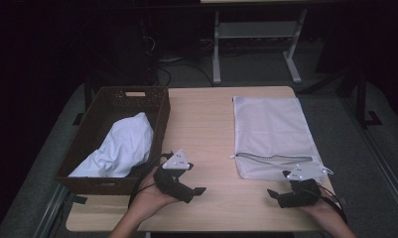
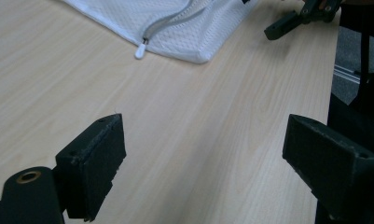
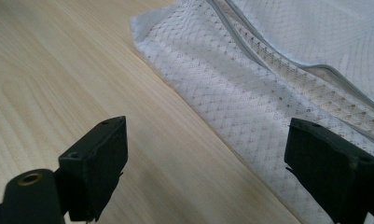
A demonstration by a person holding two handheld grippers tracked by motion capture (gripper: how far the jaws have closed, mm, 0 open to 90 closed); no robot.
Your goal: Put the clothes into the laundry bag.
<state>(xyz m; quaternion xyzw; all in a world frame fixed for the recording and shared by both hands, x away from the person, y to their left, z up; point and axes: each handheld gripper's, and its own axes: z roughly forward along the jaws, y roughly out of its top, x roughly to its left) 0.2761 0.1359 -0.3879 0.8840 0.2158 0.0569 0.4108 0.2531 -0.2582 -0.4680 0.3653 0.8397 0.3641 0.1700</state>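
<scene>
At the near edge of a pale wooden table (image 1: 206, 124), a person's two hands each hold a black two-jaw gripper above the bare board. The left gripper (image 1: 199, 191), cradled in the left hand (image 1: 149, 196) just in front of the basket's near corner, points across the table toward the right; in the left gripper view its jaws stand wide apart with nothing between them, only wood grain below. The right gripper (image 1: 272, 193), held in the right hand (image 1: 325, 208) near the table's right front corner, points back toward the left, and its jaws are likewise spread wide and empty. In the right gripper view one jaw hangs over bare wood and the other over the near edge of the mesh bag (image 3: 268, 93).

That white mesh laundry bag (image 1: 273, 134) lies flat on the right half of the table, just beyond the right gripper, its zipper (image 1: 273, 158) running along the near end. The zipper pull (image 2: 140, 49) rests at the bag's left near corner, seen from the left gripper view with the right gripper farther off beyond it.

Farther left, a dark woven basket (image 1: 95, 183) sits at the table's left edge, holding a crumpled white cloth (image 1: 119, 148). Beyond the table, a white desk frame (image 1: 256, 44) stands on the dim grey floor.
</scene>
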